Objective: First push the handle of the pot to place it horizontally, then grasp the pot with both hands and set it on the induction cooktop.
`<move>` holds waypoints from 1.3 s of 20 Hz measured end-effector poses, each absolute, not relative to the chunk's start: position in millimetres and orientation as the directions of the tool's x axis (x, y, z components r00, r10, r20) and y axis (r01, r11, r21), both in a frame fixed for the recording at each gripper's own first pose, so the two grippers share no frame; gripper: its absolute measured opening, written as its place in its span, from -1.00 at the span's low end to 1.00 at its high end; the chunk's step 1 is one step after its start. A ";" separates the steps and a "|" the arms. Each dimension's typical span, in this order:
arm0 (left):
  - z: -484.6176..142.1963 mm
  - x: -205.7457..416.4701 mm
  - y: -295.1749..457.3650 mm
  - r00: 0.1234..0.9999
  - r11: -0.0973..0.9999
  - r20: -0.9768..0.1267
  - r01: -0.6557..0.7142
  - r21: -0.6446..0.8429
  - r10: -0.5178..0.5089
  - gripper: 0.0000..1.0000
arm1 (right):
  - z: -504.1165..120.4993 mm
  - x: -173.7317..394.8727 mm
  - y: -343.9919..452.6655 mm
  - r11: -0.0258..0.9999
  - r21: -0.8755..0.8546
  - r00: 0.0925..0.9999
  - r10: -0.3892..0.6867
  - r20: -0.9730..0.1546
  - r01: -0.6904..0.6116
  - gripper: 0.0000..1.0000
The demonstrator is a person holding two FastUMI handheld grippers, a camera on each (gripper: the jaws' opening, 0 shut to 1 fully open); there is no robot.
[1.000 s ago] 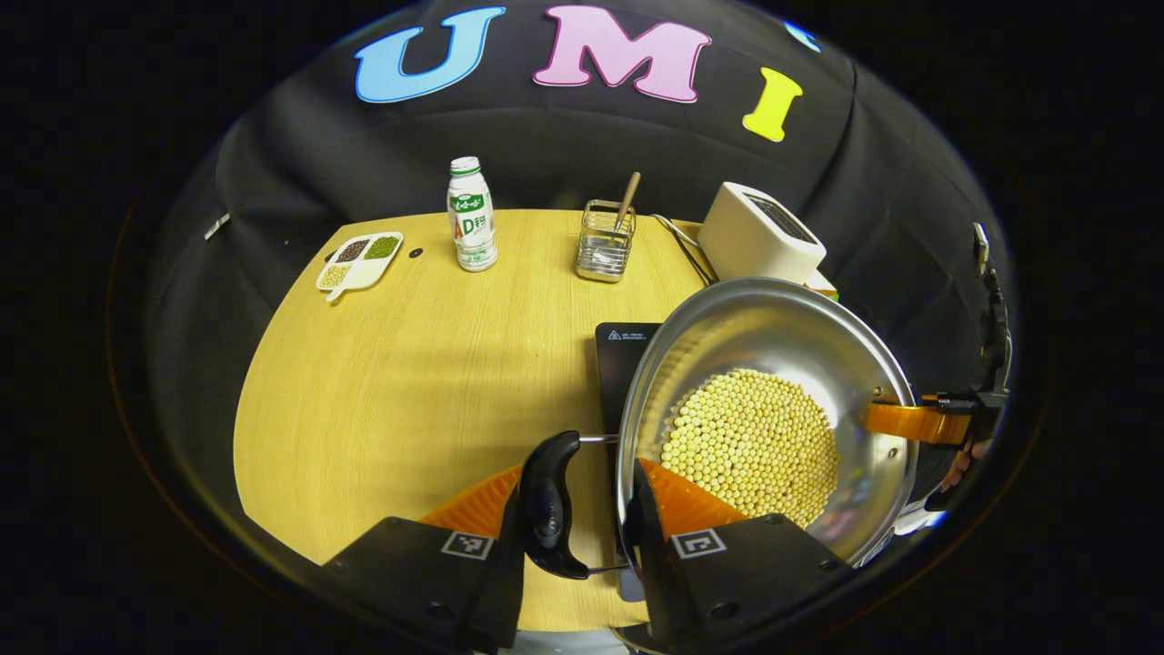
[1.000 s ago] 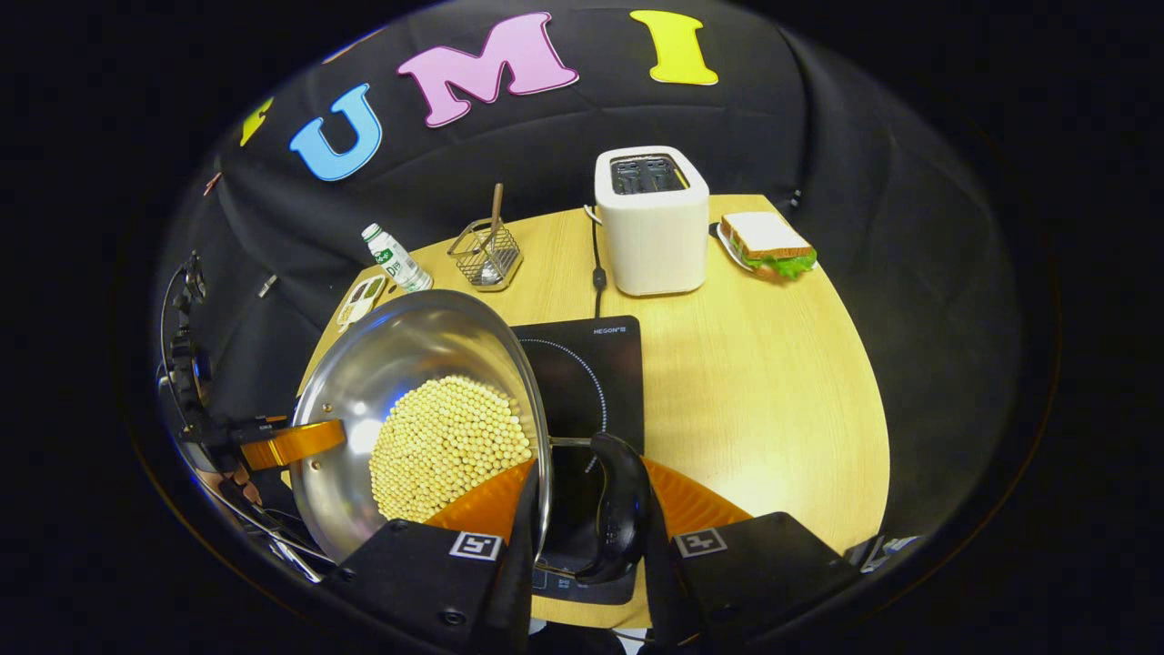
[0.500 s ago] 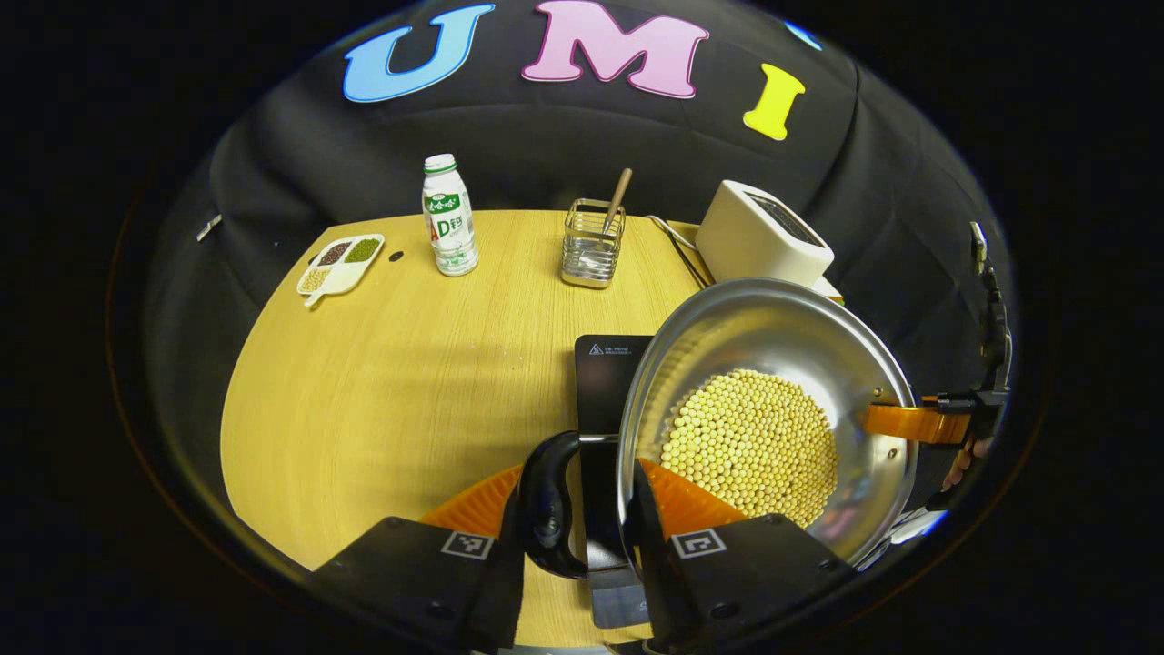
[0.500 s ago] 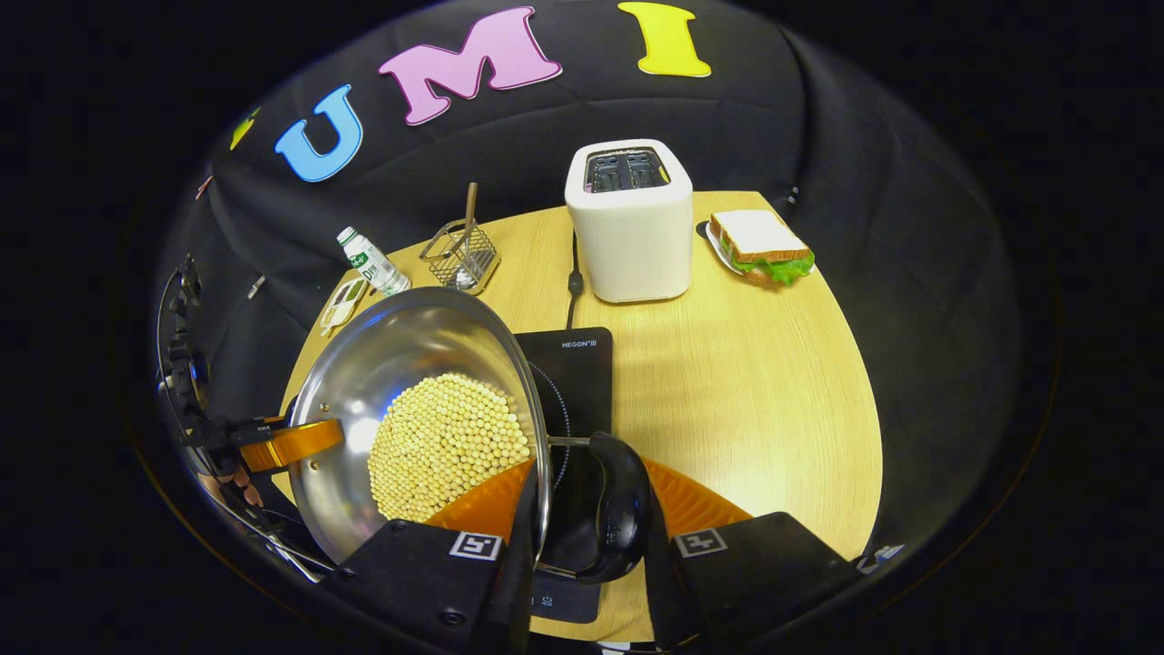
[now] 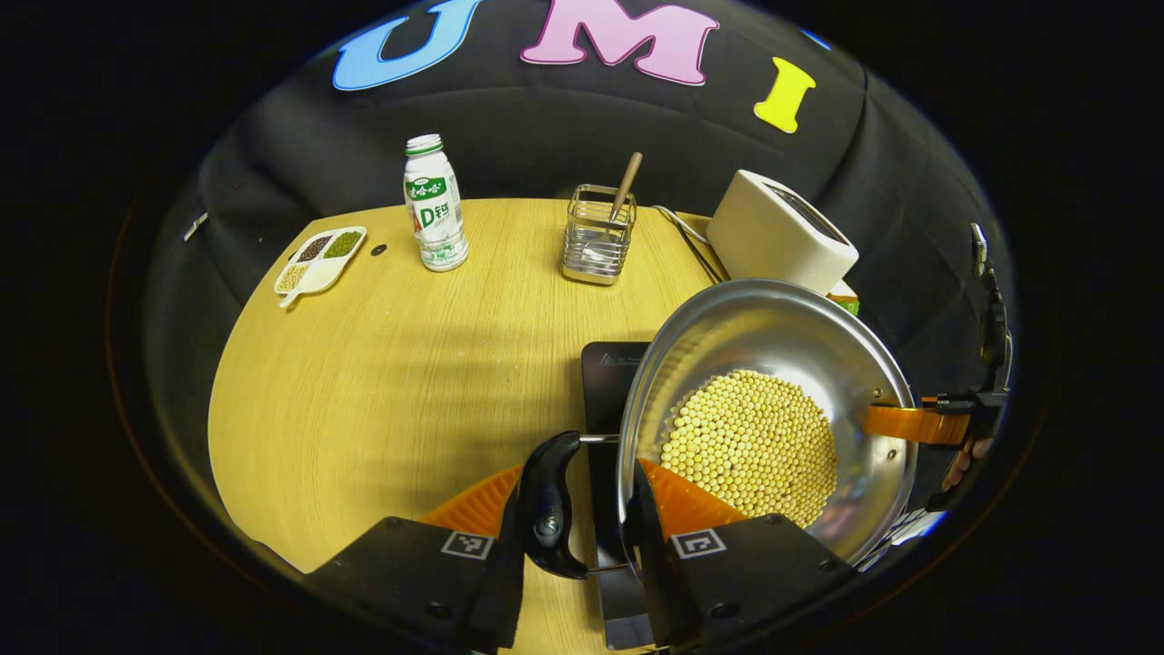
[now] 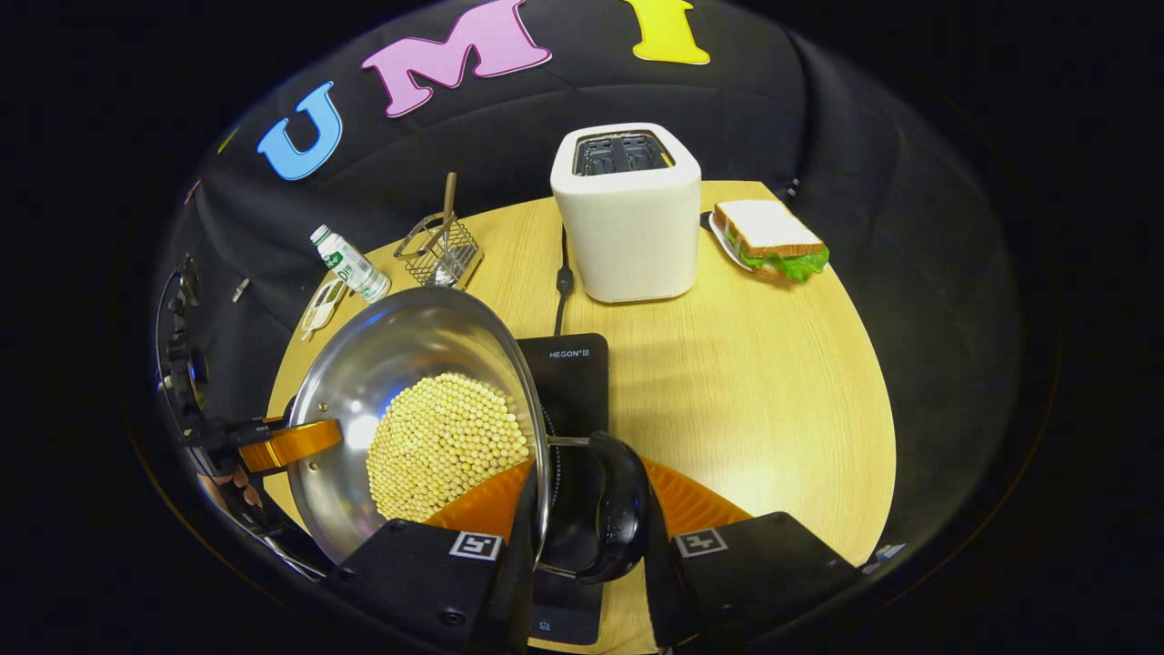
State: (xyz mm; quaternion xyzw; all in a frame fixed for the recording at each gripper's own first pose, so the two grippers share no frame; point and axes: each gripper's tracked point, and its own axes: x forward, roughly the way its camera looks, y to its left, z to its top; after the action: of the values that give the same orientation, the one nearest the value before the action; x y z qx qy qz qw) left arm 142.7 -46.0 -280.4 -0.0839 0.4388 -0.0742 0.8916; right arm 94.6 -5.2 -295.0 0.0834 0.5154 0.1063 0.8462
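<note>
Steel pot (image 5: 773, 364) level, handles (image 5: 548, 505) sideways, clamped by both tongs (image 5: 582, 528).

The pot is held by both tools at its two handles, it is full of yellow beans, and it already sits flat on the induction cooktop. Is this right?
Not quite: the pot is in the air, not set down. In the right gripper view the induction cooktop lies on the table beyond and below its rim. The rest holds: the left tool and the right tool each clamp a handle, and yellow beans lie inside.
</note>
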 end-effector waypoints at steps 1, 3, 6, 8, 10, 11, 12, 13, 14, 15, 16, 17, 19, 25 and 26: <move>-283.6 145.6 -44.6 0.603 0.974 -0.770 0.058 -0.218 -0.208 0.12 | -297.7 97.1 -4.0 0.964 0.248 0.448 0.264 -0.854 -0.096 0.07; -294.2 155.9 -39.0 0.603 0.973 -0.770 0.055 -0.222 -0.210 0.12 | -302.3 99.8 -1.4 0.966 0.242 0.447 0.258 -0.857 -0.094 0.07; -291.4 162.2 -34.9 0.616 0.976 -0.762 0.063 -0.206 -0.201 0.12 | -305.8 103.7 1.9 0.965 0.250 0.448 0.260 -0.855 -0.084 0.07; -289.2 163.6 -34.0 0.621 0.977 -0.758 0.066 -0.202 -0.199 0.12 | -307.5 104.9 2.5 0.964 0.254 0.446 0.259 -0.857 -0.073 0.08; -289.1 164.6 -34.1 0.625 0.978 -0.756 0.066 -0.200 -0.197 0.12 | -309.7 104.5 1.4 0.964 0.259 0.443 0.261 -0.858 -0.067 0.07; -288.5 164.6 -34.9 0.624 0.978 -0.756 0.069 -0.197 -0.196 0.12 | -310.8 104.0 1.4 0.963 0.263 0.440 0.263 -0.858 -0.063 0.08; -287.9 165.3 -35.1 0.625 0.978 -0.755 0.071 -0.194 -0.196 0.12 | -311.4 103.9 1.0 0.962 0.267 0.440 0.264 -0.858 -0.056 0.08; -287.8 166.0 -35.2 0.625 0.979 -0.755 0.074 -0.192 -0.196 0.13 | -311.7 103.7 0.4 0.961 0.271 0.443 0.265 -0.856 -0.052 0.08; -287.3 166.5 -35.6 0.626 0.978 -0.754 0.075 -0.194 -0.197 0.13 | -310.9 103.9 -0.4 0.961 0.272 0.445 0.265 -0.855 -0.049 0.08; -287.1 167.0 -36.8 0.626 0.978 -0.753 0.076 -0.196 -0.200 0.13 | -311.5 103.0 -1.1 0.962 0.270 0.446 0.263 -0.855 -0.048 0.07; -286.9 167.2 -37.7 0.626 0.977 -0.753 0.077 -0.197 -0.201 0.13 | -311.3 104.1 -1.8 0.962 0.269 0.447 0.260 -0.856 -0.046 0.07; -286.8 167.8 -38.4 0.627 0.977 -0.752 0.079 -0.197 -0.202 0.14 | -311.0 105.0 -2.0 0.962 0.268 0.449 0.258 -0.856 -0.043 0.08; -286.5 168.9 -39.8 0.627 0.977 -0.752 0.081 -0.197 -0.203 0.14 | -310.6 106.7 -3.9 0.962 0.270 0.455 0.254 -0.853 -0.031 0.08; -286.6 168.0 -43.2 0.621 0.977 -0.756 0.091 -0.193 -0.207 0.20 | -310.5 104.3 -7.6 0.962 0.273 0.462 0.248 -0.852 -0.014 0.08; -286.4 167.6 -42.8 0.621 0.978 -0.758 0.090 -0.187 -0.202 0.22 | -310.0 103.6 -8.7 0.962 0.273 0.463 0.245 -0.852 -0.007 0.12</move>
State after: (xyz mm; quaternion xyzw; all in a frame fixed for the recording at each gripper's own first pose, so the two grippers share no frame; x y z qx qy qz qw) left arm 167.6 -42.8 -286.4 -0.0654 0.4278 -0.0811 0.8979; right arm 103.6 -8.7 -310.0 0.1159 0.5127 0.0743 0.8475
